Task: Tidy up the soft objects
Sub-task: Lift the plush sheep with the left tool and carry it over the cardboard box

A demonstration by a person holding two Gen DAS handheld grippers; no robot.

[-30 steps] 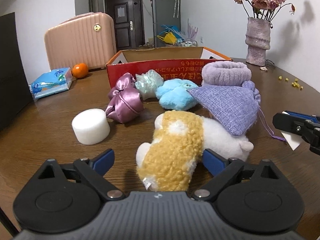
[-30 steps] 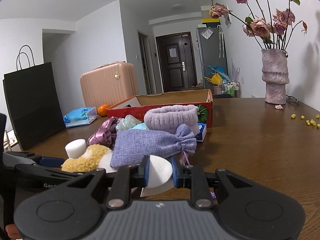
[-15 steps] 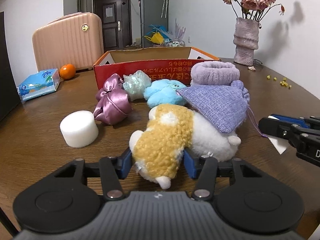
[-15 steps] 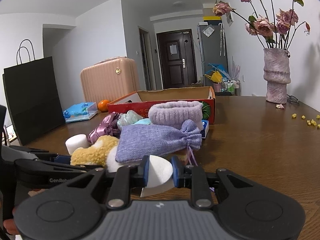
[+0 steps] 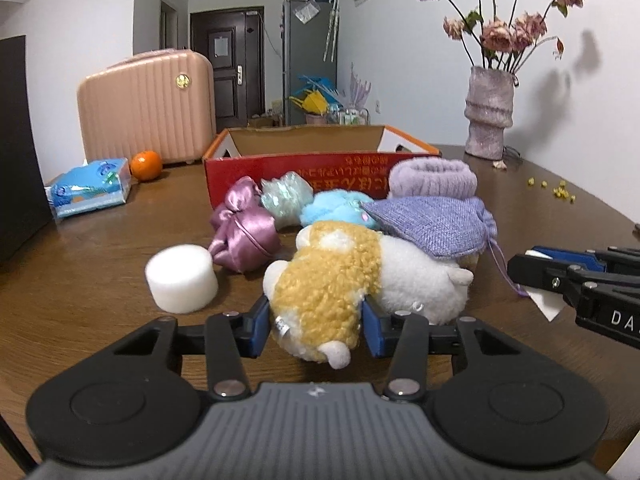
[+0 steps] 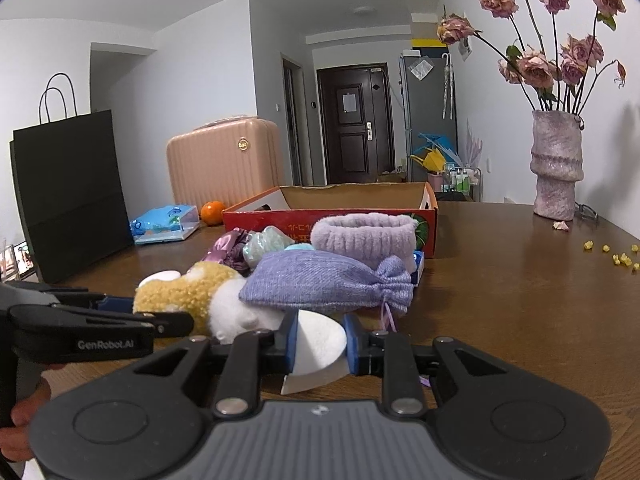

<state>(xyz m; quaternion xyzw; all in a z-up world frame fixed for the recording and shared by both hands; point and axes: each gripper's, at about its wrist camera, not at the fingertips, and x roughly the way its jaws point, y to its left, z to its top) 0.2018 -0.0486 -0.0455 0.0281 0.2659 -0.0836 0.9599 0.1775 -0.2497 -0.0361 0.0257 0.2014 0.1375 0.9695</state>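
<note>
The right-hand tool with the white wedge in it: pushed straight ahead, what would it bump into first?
Most likely the woven lilac drawstring pouch lying just beyond the white foam wedge that the right tool grips, though depth is hard to judge.

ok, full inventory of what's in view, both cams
plush: 1, yellow and white, table front, in left claw
pouch: 1, purple, lying on plush
band: 1, lilac, against box
blue plush: 1, before box
satin bag: 1, mauve, beside foam
clear scrunchie: 1, pale green, before box
foam: 1, white cylinder, left front
wedge: 1, white, in right claw
box: 1, red, open, mid table
orange: 1, by suitcase
tissues: 1, blue, left
suitcase: 1, pink, behind
bag: 1, black, far left
vase: 1, with dried roses, right
table: 1, brown
left claw: has just been closing, shut on plush
right claw: shut on wedge
</note>
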